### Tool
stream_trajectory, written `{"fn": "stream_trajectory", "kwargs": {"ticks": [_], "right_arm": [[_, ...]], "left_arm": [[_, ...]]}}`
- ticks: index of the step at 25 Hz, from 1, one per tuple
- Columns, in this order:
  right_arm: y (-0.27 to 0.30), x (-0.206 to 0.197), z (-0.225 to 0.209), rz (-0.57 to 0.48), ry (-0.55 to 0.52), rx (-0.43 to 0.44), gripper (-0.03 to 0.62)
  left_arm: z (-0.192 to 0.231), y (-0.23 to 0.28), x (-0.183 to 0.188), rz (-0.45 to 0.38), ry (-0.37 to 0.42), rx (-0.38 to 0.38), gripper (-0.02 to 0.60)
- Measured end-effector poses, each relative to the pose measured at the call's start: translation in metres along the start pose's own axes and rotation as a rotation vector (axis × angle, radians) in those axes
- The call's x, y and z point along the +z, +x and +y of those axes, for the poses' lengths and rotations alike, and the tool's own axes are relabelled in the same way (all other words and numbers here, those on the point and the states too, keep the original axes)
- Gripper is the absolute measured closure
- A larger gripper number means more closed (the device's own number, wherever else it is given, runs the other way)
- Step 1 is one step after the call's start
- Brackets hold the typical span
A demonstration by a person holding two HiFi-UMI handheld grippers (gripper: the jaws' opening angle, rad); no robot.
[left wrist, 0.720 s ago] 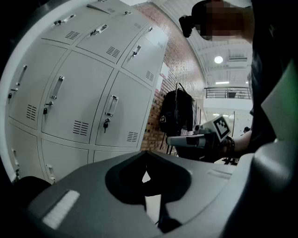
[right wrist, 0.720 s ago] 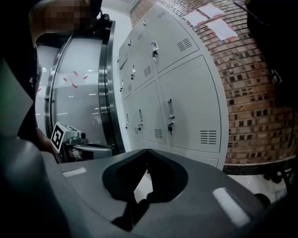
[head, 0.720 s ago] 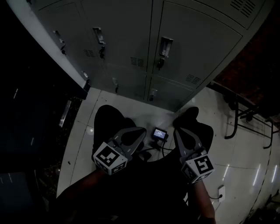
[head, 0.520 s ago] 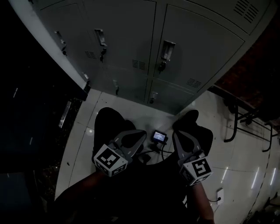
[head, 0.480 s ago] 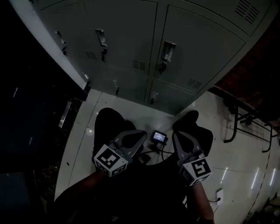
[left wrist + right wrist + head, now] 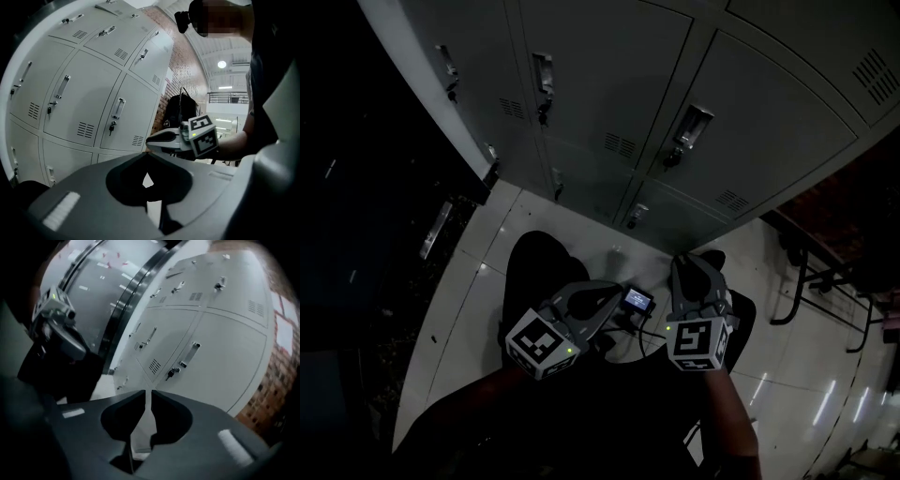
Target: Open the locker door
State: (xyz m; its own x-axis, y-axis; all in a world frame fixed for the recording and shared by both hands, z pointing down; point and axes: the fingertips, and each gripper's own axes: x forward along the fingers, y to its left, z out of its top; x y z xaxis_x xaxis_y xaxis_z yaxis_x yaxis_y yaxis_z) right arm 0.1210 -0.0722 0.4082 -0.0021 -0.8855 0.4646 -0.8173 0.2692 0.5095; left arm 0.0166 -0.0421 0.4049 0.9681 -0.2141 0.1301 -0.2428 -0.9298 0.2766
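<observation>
A bank of grey locker doors (image 6: 609,84) fills the top of the head view, all shut, each with a small handle and key lock (image 6: 692,125). My left gripper (image 6: 602,298) and right gripper (image 6: 686,269) hang side by side below them, over the floor and well short of the doors. In the left gripper view the left gripper (image 6: 146,153) has its tips touching, with nothing between. In the right gripper view the right gripper (image 6: 149,391) shows a thin slit between empty tips and points at a door handle (image 6: 189,355) some way ahead.
A small device with a lit screen (image 6: 638,300) and cables lies on the white tile floor (image 6: 487,234) between the grippers. A metal-legged frame (image 6: 806,281) stands at the right by a brick wall. A dark glass wall (image 6: 356,187) runs along the left.
The right gripper has risen and moved forward and left towards the lockers, its marker cube now facing up. The head view has swung, so the doors fill more of the frame. The left gripper barely moved.
</observation>
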Motion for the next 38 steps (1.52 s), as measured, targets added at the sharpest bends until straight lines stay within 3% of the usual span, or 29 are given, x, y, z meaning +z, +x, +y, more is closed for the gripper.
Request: {"fn": "stream_trajectory", "kwargs": {"ticks": [5, 11, 17, 20, 23, 29, 38], "right_arm": [[0.061, 0.013, -0.029, 0.110, -0.315, -0.164, 0.551], [0.122, 0.031, -0.063, 0.183, -0.498, -0.308, 0.511], [0.150, 0.043, -0.088, 0.200, -0.565, -0.374, 0.485], [0.154, 0.047, -0.093, 0.202, -0.560, -0.392, 0.551], [0.151, 0.048, -0.092, 0.203, -0.549, -0.398, 0.557], [0.130, 0.045, -0.074, 0.187, -0.600, -0.362, 0.562], [0.053, 0.024, -0.032, 0.158, -0.629, -0.294, 0.562]], "left_arm": [[0.009, -0.005, 0.007, -0.016, -0.017, 0.008, 0.569], [0.014, -0.009, 0.011, -0.019, -0.036, 0.008, 0.569], [0.021, -0.011, 0.015, -0.033, -0.052, 0.014, 0.569], [0.023, -0.010, 0.016, -0.036, -0.058, 0.012, 0.569], [0.024, -0.011, 0.016, -0.039, -0.064, 0.013, 0.569], [0.022, -0.012, 0.016, -0.038, -0.057, 0.016, 0.569], [0.015, -0.013, 0.009, -0.025, -0.040, 0.012, 0.569]]}}
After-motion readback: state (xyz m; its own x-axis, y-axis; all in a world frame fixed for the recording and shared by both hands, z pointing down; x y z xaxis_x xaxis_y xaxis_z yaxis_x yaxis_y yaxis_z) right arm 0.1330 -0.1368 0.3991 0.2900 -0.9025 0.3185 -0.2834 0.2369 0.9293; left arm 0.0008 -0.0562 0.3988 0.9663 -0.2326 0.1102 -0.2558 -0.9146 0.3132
